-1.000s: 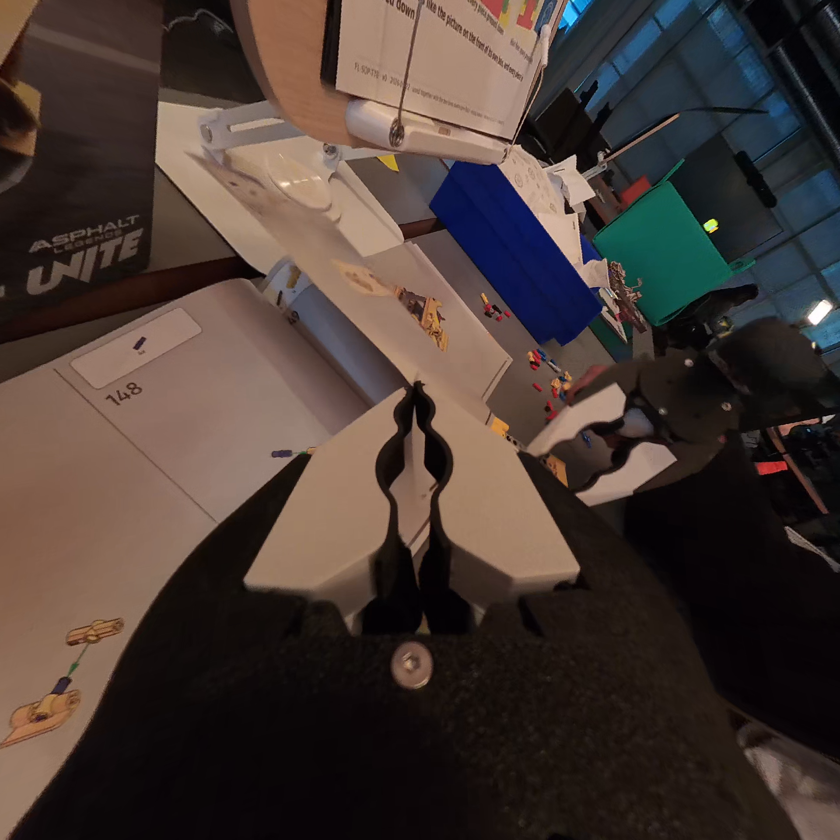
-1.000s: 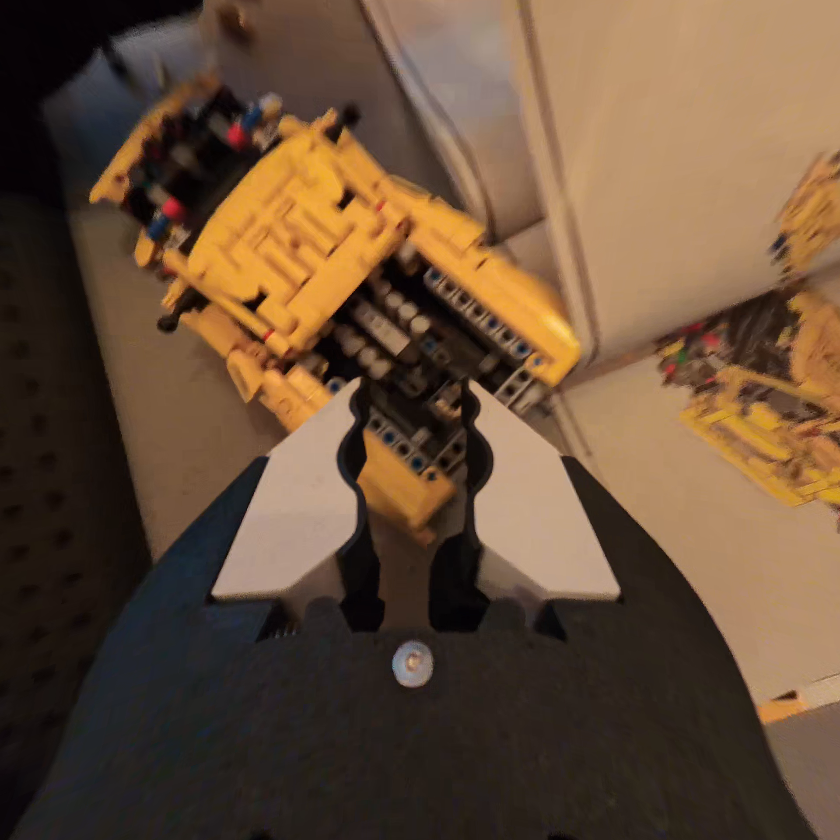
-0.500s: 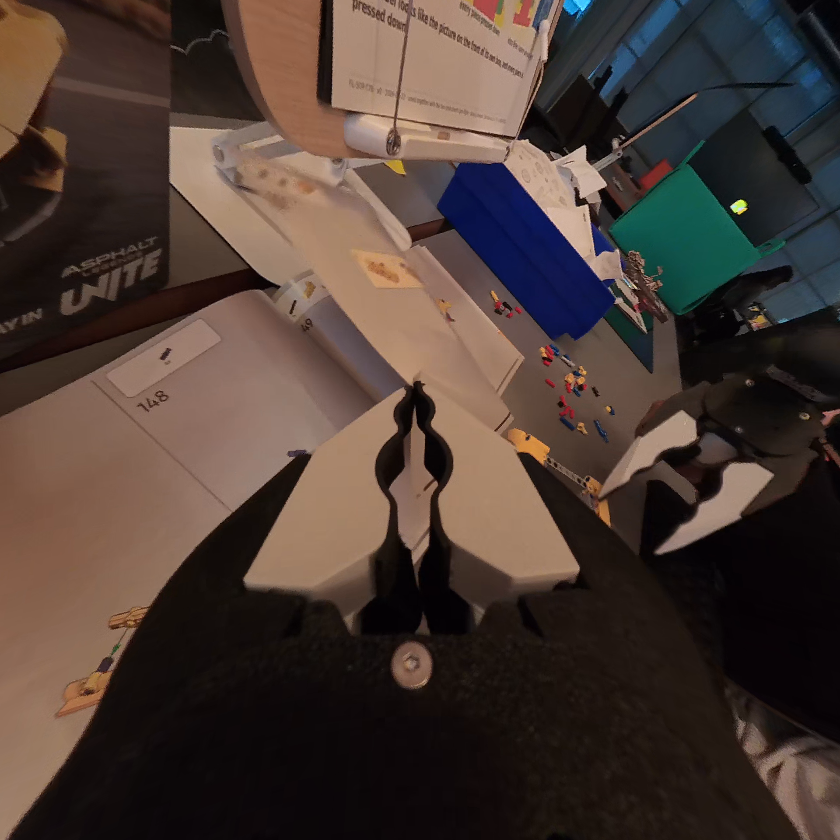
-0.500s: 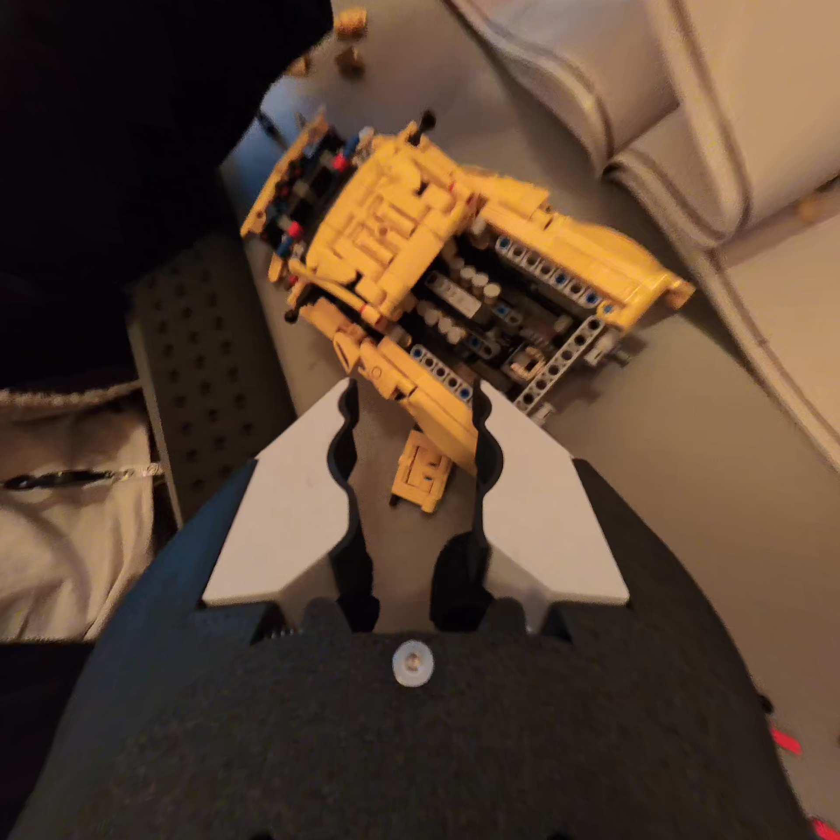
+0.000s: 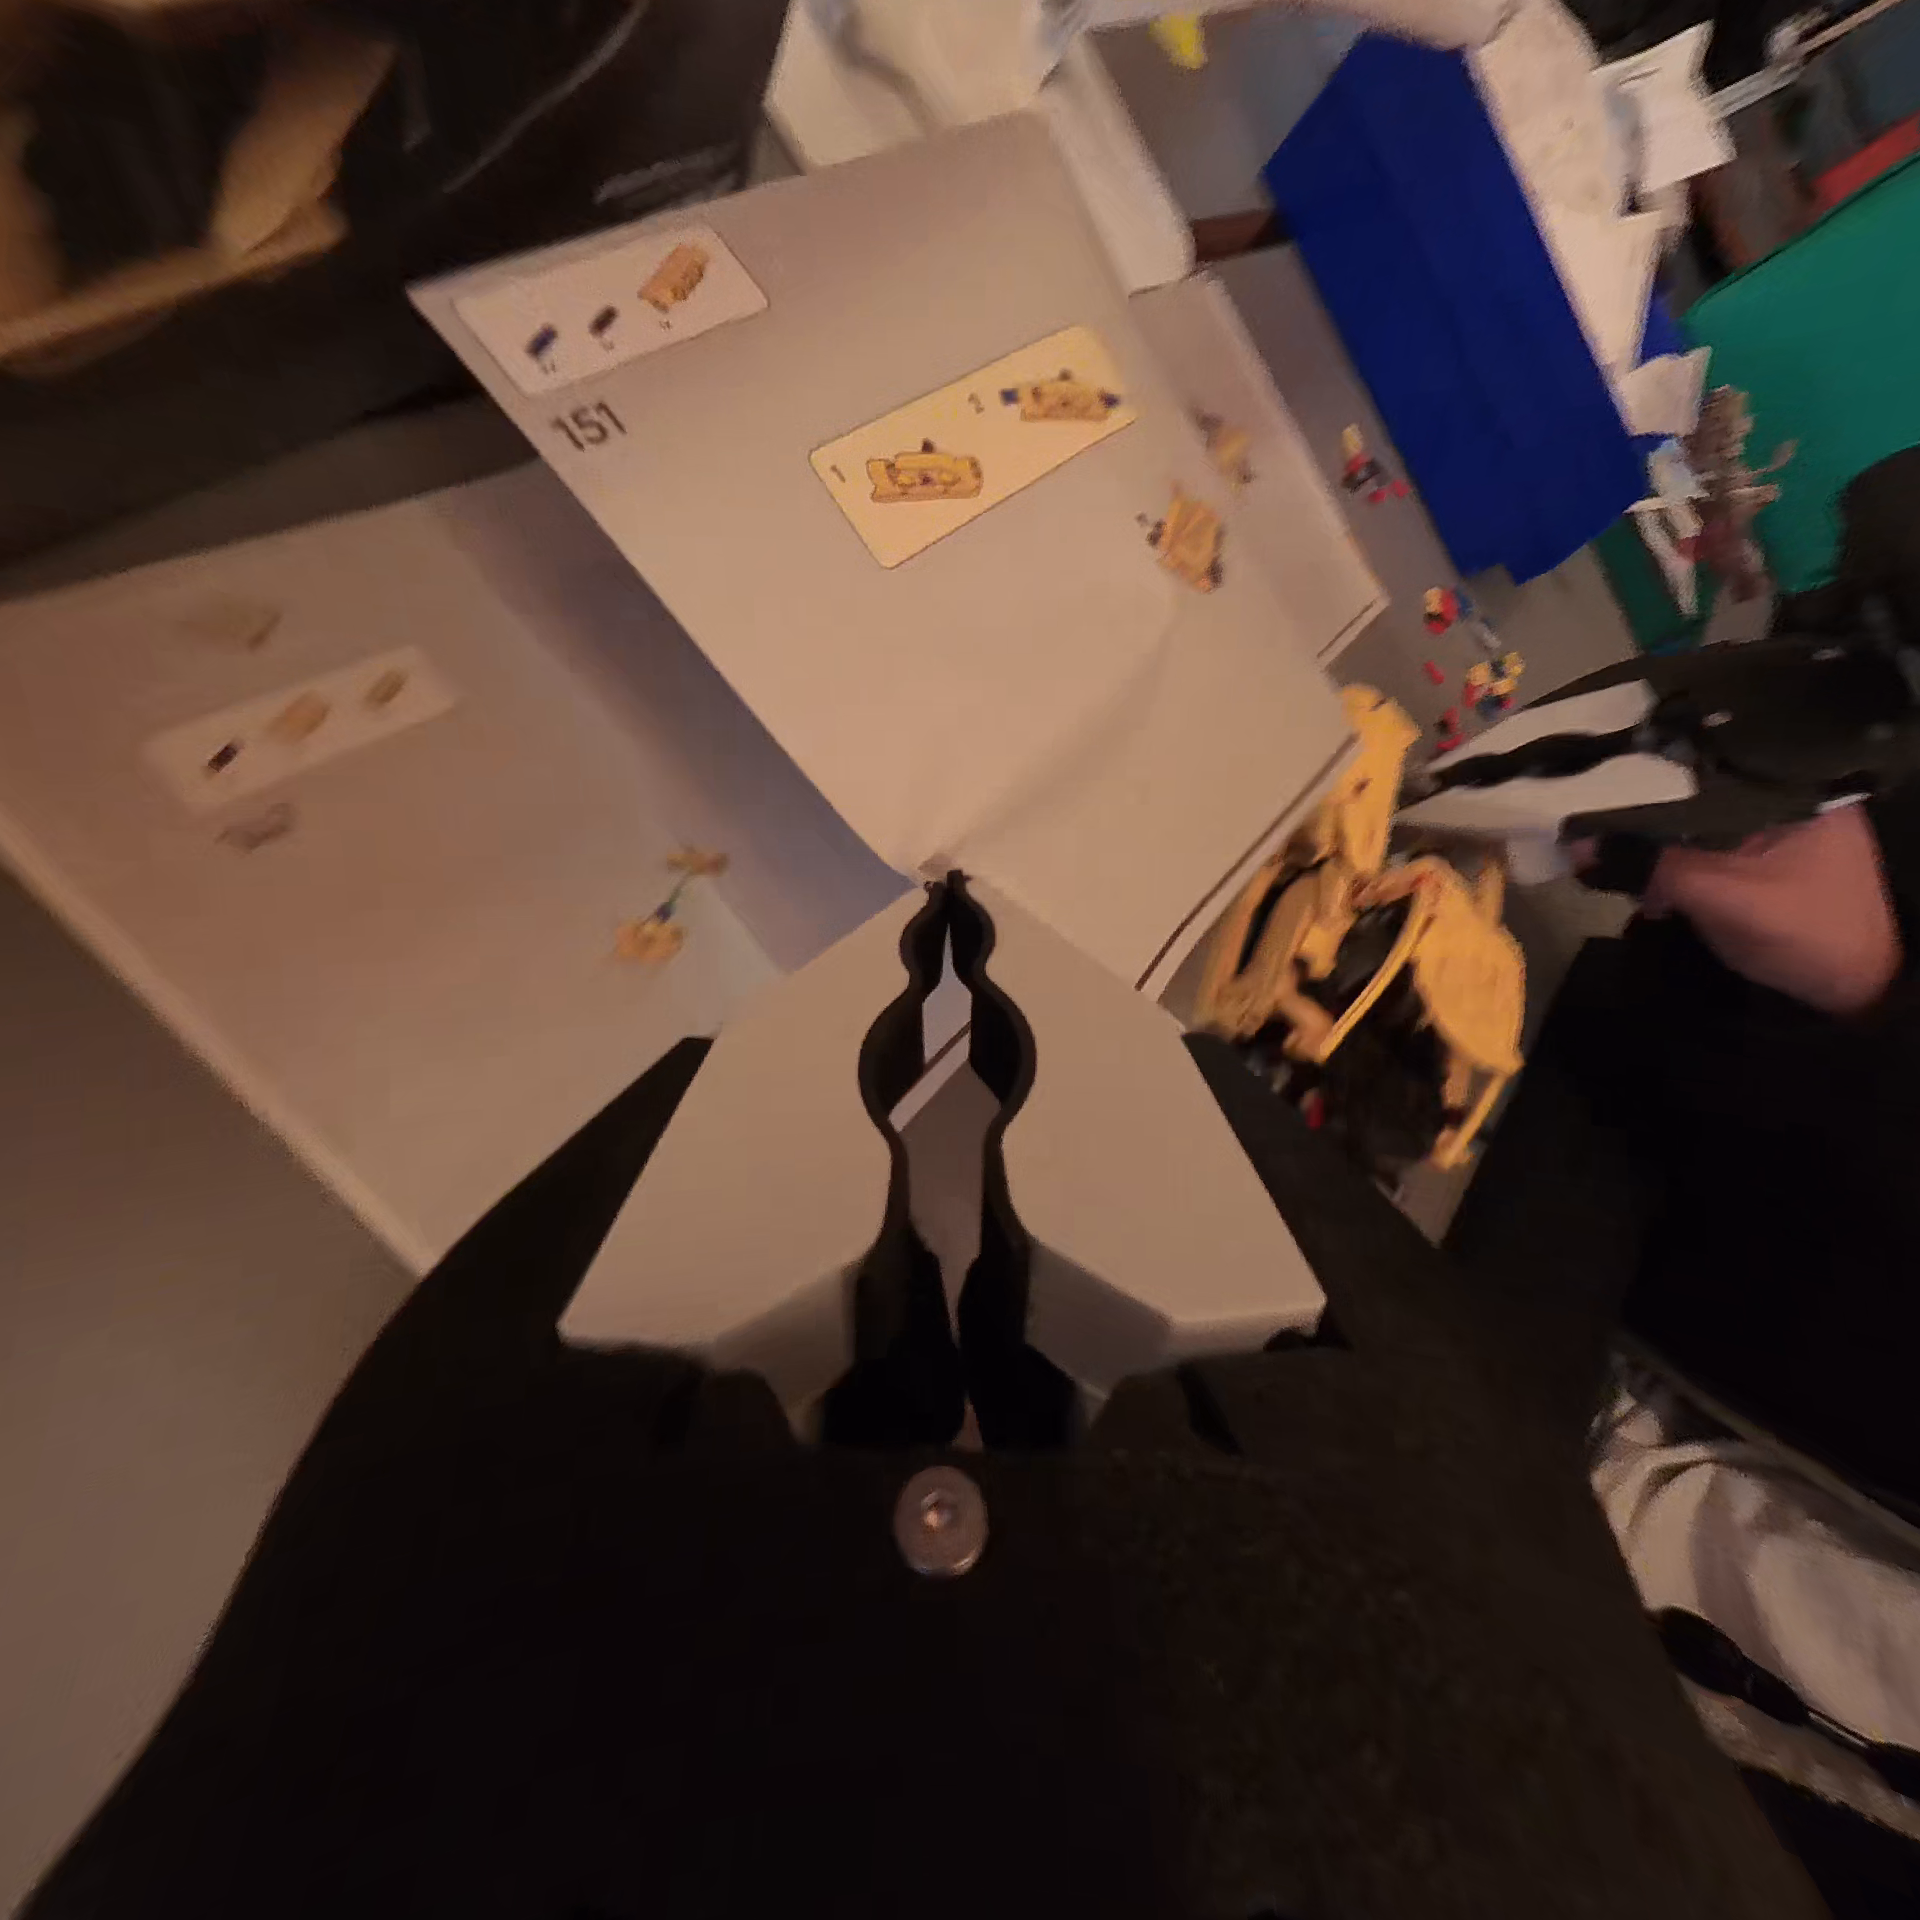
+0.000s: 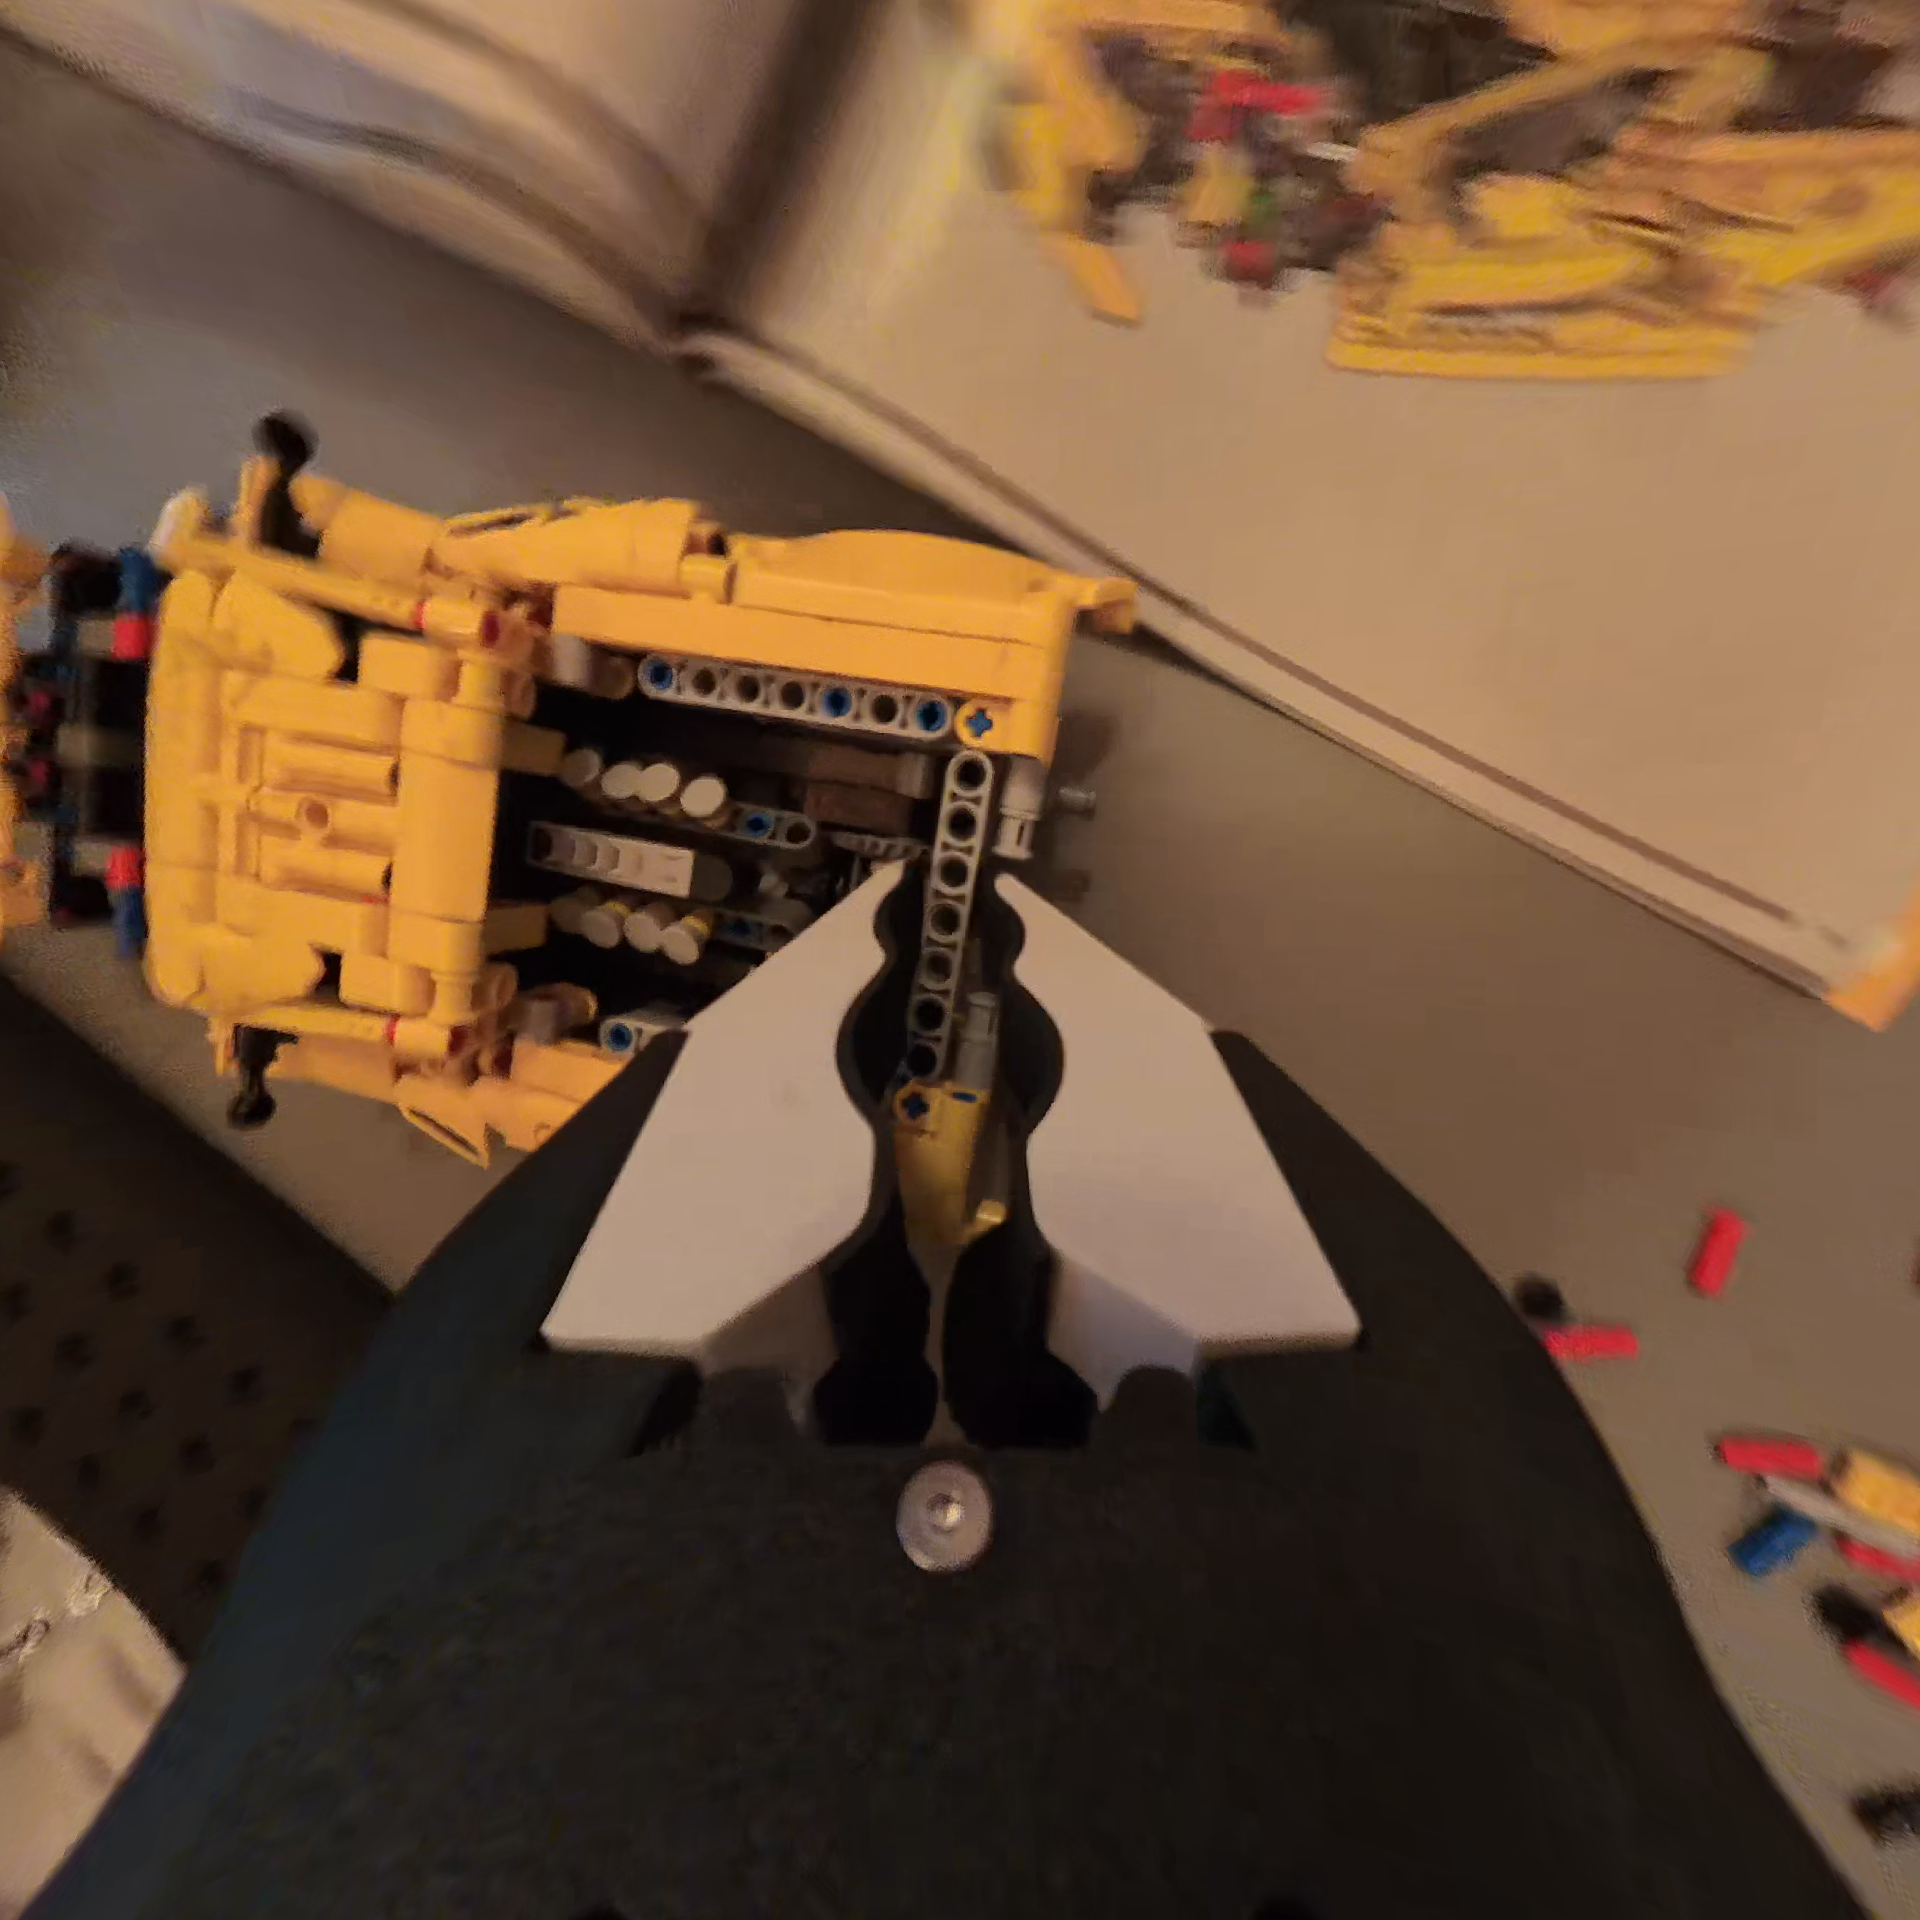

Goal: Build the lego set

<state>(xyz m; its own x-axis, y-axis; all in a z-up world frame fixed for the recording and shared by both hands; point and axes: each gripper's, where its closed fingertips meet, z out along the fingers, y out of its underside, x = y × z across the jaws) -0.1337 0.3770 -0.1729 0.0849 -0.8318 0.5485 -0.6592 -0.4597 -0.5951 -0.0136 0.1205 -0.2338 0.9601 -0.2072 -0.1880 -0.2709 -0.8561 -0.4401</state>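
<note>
Left gripper [image 5: 948, 888]: jaws pinched together on the lower corner of a page [image 5: 935, 644] of the open instruction booklet [image 5: 343, 862]; that page stands lifted off the spread and creases toward the tips at centre frame. The booklet lies on the grey table [image 5: 135, 1164], filling the left and centre of the left wrist view. To the right of the tips, at middle right, sits the yellow lego model [image 5: 1361, 966], touching the booklet's edge. Right gripper [image 5: 1455, 774] is seen in this view at the right edge, above the model, held in a person's hand [image 5: 1766, 914]. A blue box [image 5: 1455, 291] occupies the upper right, with a green box [image 5: 1808, 395] beside it at the frame edge; loose lego pieces [image 5: 1475, 665] are scattered on the table below them. In the right wrist view, the right gripper [image 6: 951, 883] has its jaws narrow, closed around the grey perforated beam [image 6: 951, 894] at the model's near end, with a yellow part of the same end lying deeper between the pads. The yellow lego model [image 6: 416, 790] lies at centre left of that frame on the table [image 6: 1351, 1039], its black and grey inner mechanism exposed. The instruction booklet [image 6: 1455, 582] fills the upper right, blurred. Loose red, blue and yellow pieces [image 6: 1766, 1496] lie at lower right, apart from the model.
</note>
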